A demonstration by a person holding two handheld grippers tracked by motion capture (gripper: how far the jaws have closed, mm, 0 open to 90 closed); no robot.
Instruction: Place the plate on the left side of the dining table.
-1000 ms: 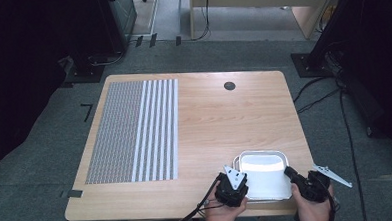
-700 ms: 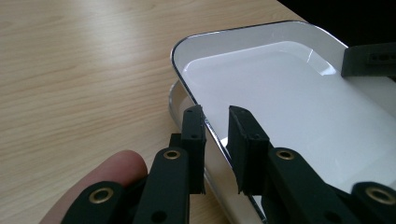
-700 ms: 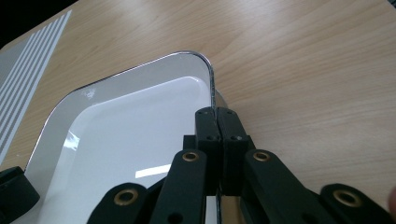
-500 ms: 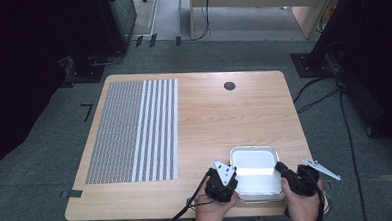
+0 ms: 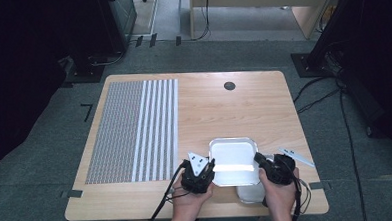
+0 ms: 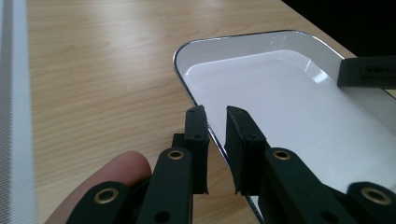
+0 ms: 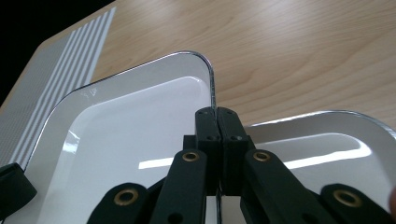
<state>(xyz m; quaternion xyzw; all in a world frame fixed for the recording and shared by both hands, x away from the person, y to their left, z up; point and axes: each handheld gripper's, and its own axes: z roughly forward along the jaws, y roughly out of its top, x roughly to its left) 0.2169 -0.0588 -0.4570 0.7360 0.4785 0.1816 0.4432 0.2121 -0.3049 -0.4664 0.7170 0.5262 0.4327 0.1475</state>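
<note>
white tray [image 5: 233,159] pinched at its right rim by right gripper [image 7: 217,120], left gripper [image 6: 215,122] fingers parted astride its left rim

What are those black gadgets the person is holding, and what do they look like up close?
They are two handheld grippers. The left gripper and right gripper are black, each with two flat rectangular jaws on linked arms joined by brass-coloured rivets. A grey three-cornered plate sits on top of each, and black cables trail back. The forearms are bare, with no sleeves showing.

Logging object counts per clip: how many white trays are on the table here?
2. One white rounded-rectangle tray is held between both grippers near the table's front edge; a second white tray lies partly beneath its right end. More could be hidden underneath.
</note>
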